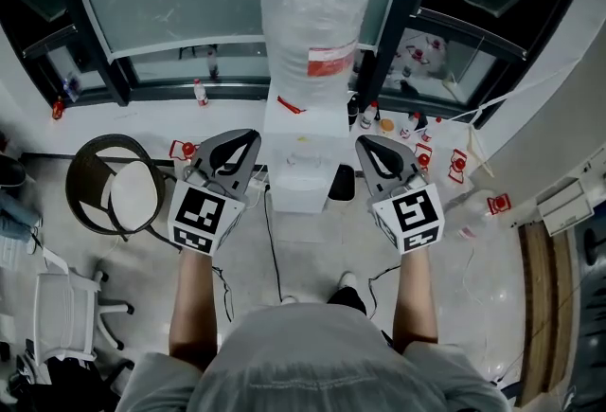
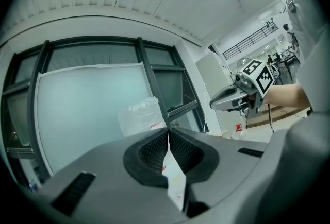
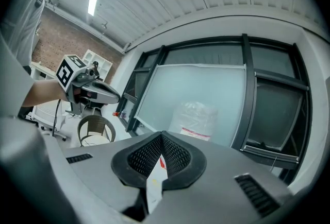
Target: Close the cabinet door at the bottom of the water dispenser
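Note:
The white water dispenser [image 1: 301, 159] stands against the window with a plastic-wrapped bottle [image 1: 314, 17] on top. From above, its bottom cabinet door is not clearly shown; a dark panel [image 1: 341, 183] sticks out at its lower right front. My left gripper [image 1: 252, 137] hangs level just left of the dispenser, jaws shut and empty. My right gripper [image 1: 362, 145] hangs level just right of it, also shut and empty. In the left gripper view the shut tips [image 2: 167, 130] point at the wrapped bottle [image 2: 142, 117]. In the right gripper view the shut tips [image 3: 161, 135] point toward the bottle [image 3: 198, 120].
A round wicker chair [image 1: 114, 188] stands left of the dispenser, a white office chair [image 1: 66, 306] nearer at left. Small red-capped bottles [image 1: 417, 154] and cables [image 1: 275, 259] lie on the floor by the window frame [image 1: 398, 22]. The person's foot [image 1: 348, 292] is before the dispenser.

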Available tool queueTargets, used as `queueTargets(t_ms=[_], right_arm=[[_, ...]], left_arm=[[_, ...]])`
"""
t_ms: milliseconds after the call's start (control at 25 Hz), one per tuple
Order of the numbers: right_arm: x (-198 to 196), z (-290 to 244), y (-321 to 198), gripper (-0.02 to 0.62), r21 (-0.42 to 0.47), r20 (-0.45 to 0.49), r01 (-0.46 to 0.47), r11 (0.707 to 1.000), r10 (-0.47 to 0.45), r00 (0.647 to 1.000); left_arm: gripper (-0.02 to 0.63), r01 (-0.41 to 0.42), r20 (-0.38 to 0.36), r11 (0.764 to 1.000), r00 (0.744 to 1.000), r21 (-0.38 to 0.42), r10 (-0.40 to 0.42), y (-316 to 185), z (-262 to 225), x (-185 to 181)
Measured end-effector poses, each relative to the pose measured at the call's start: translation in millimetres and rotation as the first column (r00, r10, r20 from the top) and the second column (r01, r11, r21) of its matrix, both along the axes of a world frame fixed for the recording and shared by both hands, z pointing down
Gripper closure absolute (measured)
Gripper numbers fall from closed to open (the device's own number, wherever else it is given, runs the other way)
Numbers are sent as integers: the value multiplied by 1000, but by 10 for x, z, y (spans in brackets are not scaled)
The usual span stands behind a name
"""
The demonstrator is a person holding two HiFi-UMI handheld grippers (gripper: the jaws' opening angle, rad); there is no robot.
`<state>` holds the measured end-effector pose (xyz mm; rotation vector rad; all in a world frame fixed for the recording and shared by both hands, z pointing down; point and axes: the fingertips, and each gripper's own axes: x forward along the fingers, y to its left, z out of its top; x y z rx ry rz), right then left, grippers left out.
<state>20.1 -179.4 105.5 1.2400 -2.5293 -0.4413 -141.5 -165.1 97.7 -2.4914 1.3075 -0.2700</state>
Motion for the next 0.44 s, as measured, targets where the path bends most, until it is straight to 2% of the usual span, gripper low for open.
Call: queueTargets(t_ms=[440], right_arm=[[131,207,-65,568,-44,0,-24,999,24,1000]], left_arm=[[581,-17,2,998,1000,-53,17,-62,269,77]])
